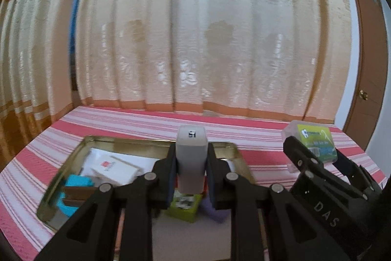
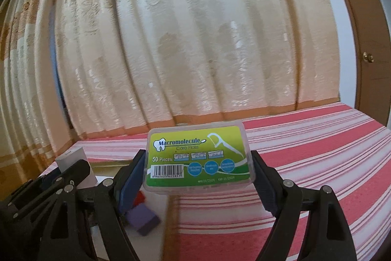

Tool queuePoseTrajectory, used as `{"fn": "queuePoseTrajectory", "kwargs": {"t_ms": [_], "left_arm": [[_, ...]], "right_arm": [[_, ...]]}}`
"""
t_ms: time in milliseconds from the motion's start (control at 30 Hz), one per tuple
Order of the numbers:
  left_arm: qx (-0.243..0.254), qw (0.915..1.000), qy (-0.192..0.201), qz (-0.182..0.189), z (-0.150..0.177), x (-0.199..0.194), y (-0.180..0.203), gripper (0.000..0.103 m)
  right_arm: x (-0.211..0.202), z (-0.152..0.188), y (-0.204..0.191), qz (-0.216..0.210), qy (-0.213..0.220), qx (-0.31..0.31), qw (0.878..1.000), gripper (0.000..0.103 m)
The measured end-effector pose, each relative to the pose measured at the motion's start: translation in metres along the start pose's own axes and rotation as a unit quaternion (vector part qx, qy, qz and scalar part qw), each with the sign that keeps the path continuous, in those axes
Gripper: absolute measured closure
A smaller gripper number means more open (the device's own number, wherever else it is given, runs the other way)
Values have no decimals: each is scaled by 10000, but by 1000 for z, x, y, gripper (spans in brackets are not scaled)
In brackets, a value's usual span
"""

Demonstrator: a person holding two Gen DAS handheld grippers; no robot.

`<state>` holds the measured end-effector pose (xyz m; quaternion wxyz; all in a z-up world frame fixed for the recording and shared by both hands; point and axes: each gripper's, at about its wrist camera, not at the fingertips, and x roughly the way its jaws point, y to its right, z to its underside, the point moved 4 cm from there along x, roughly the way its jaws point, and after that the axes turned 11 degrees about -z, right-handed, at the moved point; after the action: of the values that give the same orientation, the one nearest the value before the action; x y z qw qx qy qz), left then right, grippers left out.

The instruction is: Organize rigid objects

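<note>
Gripping a white power bank upright, the left gripper hung above the gold tray, while the right gripper clamped the floss box aloft, apparently both awaiting tray placement.

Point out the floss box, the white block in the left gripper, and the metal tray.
Clear green-labelled plastic floss box (image 2: pixel 199 155), right wrist view, label centre.
White rectangular block (image 1: pixel 191 158), left wrist view, front face.
Gold metal tray (image 1: pixel 102 138), left wrist view, far rim.

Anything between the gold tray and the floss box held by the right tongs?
Only bare striped cloth separates the gold tray from the floss box; left wrist view.
</note>
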<state>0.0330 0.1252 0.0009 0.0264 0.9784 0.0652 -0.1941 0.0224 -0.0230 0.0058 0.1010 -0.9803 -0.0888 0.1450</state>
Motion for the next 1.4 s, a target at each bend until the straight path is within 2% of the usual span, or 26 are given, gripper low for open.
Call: {"fn": "queuePoseTrajectory", "kwargs": {"t_ms": [467,700,867,900,933,967,1033,1067,1100,1167,1300,1400], "left_arm": [[-124,9988,-69,-479,2,16,-54,83],[-153,9977,-199,-634,9,29,-69,83],[-153,9972,-345,-650,14,37,-70,83],[-179,9974,-358,-596,15,38,-70,80],[-242,9976,-349,-538,16,37,-70,69],[-325,9972,-336,-583,15,35,-72,62],[-511,9958,-194,-733,13,31,-79,18],[-597,9949,-102,-810,11,28,-83,6],[-687,9940,13,-854,10,23,-87,0],[-729,9928,148,-940,9,17,-89,0],[-327,9918,-3,-1237,14,21,-81,0],[-244,9914,-38,-1288,16,23,-78,0]], "right_arm": [[21,9,-57,-357,-136,-121,9992,20],[34,15,-68,-341,-267,-156,9989,20],[46,23,-69,-389,-518,-203,9977,19],[51,25,-69,-440,-637,-216,9968,19],[55,29,-69,-403,-740,-234,9962,19],[57,31,-67,-345,-815,-212,9958,19],[57,31,-60,-299,-820,-54,9962,19],[54,29,-52,-258,-723,85,9970,18],[51,28,-47,-232,-636,184,9975,13],[43,26,-39,-186,-449,314,9983,9],[27,20,-35,-206,-111,337,9992,9],[20,18,-39,-159,34,194,9997,8]]}}
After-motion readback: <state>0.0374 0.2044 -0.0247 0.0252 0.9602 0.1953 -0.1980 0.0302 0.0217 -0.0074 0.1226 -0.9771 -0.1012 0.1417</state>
